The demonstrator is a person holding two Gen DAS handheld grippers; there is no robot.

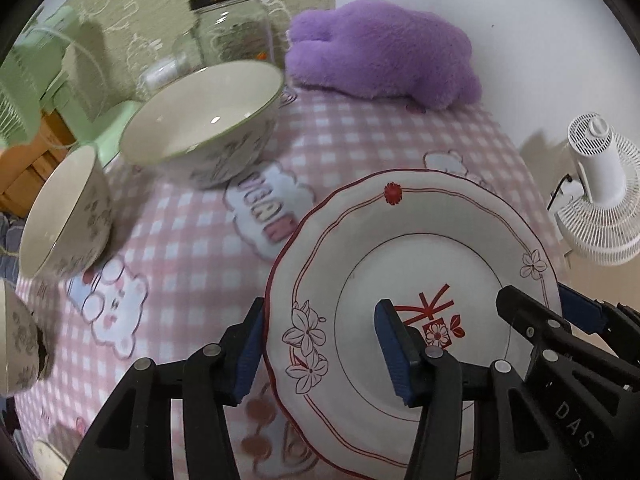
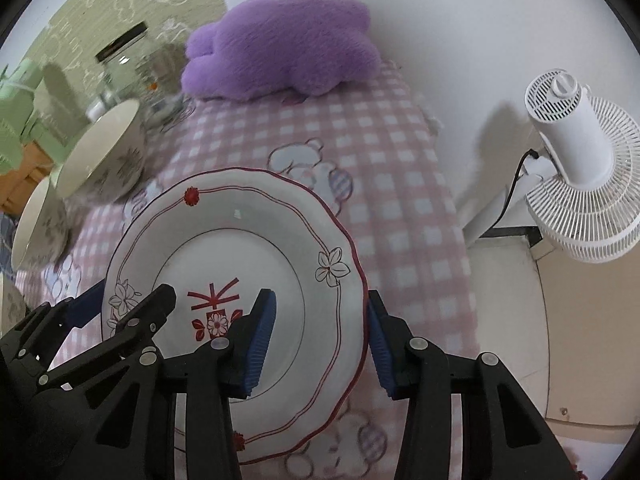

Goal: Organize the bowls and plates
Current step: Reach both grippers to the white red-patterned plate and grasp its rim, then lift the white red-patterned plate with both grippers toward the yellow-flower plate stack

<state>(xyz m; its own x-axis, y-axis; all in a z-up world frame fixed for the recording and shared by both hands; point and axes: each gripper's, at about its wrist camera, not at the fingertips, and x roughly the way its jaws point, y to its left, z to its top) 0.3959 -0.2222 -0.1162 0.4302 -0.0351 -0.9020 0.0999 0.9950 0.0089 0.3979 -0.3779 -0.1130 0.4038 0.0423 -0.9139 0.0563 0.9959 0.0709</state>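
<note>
A white plate with red trim and flower drawings [image 1: 420, 264] lies on the pink checked cloth; it also shows in the right wrist view [image 2: 240, 232]. My left gripper [image 1: 320, 348] is open and straddles the plate's left rim, one finger outside and one over the plate. My right gripper [image 2: 320, 344] is open and straddles the plate's right rim the same way. Each gripper shows in the other's view. Two cream bowls with grey flowers stand at the left: a far one [image 1: 208, 116] and a nearer one [image 1: 64, 212]. A third bowl [image 1: 16, 344] peeks in at the left edge.
A purple plush toy [image 1: 380, 48] lies at the back of the table. A glass jar with a black lid [image 1: 232, 24] stands behind the far bowl. A white fan [image 2: 580, 168] stands off the table's right edge by the wall. Green furniture [image 1: 60, 72] is at the left.
</note>
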